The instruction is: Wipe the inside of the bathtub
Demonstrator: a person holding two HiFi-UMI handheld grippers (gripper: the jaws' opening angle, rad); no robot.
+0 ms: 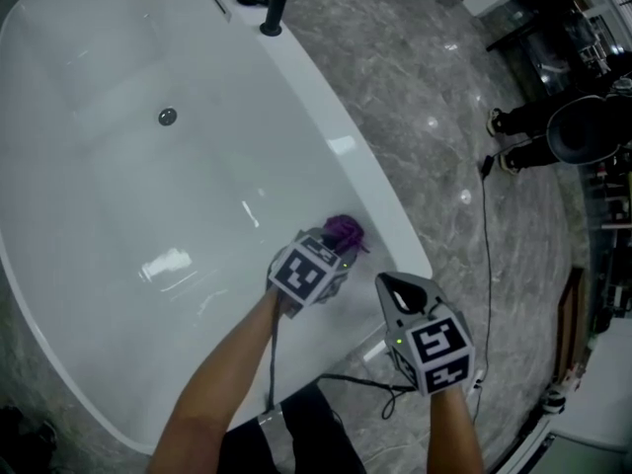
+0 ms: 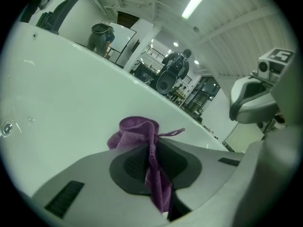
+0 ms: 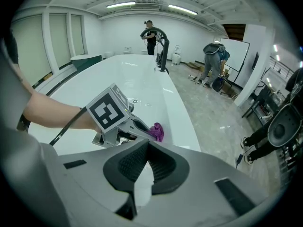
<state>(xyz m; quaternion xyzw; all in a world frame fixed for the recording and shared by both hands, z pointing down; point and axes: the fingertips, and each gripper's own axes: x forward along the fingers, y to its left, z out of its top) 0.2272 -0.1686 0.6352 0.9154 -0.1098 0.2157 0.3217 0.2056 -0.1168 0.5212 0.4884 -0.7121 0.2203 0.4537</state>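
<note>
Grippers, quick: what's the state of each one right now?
Left gripper: closed, holding the crumpled purple terry cloth.
Right gripper: closed, holding nothing.

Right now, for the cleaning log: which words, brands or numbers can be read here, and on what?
None can be read. The left gripper and right gripper carry only black-and-white square markers; the bathtub and the purple cloth show no print.

Grey marble floor (image 1: 415,87) carries the white bathtub (image 1: 99,215) and a black cable (image 1: 486,227).
</note>
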